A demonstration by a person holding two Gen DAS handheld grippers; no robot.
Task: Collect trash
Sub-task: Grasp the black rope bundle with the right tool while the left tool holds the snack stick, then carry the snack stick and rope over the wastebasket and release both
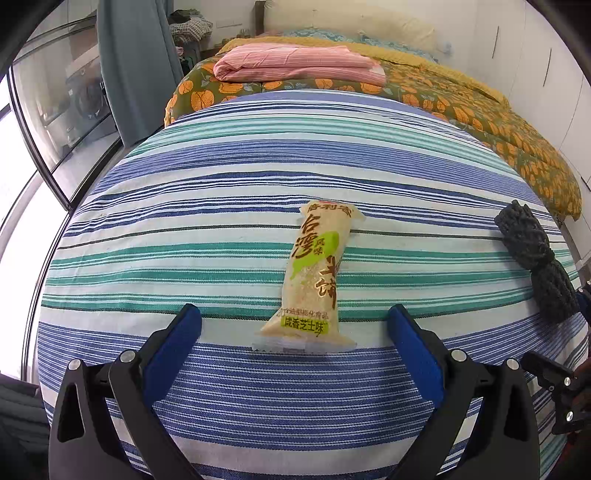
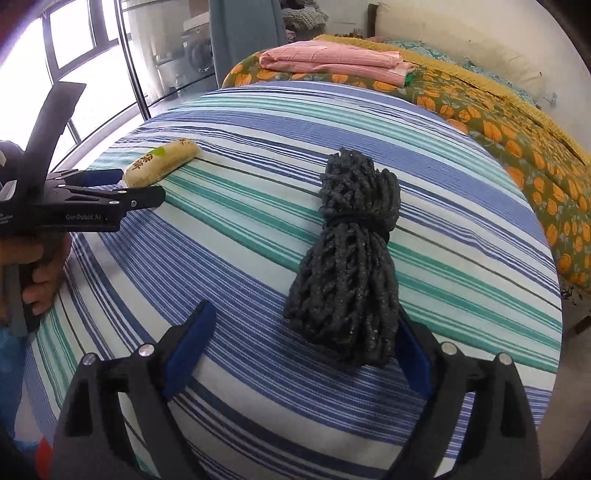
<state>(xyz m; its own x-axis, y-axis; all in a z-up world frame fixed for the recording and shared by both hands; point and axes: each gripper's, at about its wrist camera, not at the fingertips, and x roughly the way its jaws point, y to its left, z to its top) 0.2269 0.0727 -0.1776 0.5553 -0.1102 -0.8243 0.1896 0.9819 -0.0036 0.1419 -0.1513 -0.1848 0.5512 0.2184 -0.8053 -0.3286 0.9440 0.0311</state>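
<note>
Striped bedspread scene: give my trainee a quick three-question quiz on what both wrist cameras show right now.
1. True or false: the left gripper is closed on the snack wrapper.
2. What lies in front of the right gripper? A) black rope bundle B) pink folded blanket C) pillow
3. Fill in: the snack wrapper rests on the ____ bedspread.

Key: 1 false, its fingers stand open either side of the wrapper's near end; 2 A; 3 striped.
</note>
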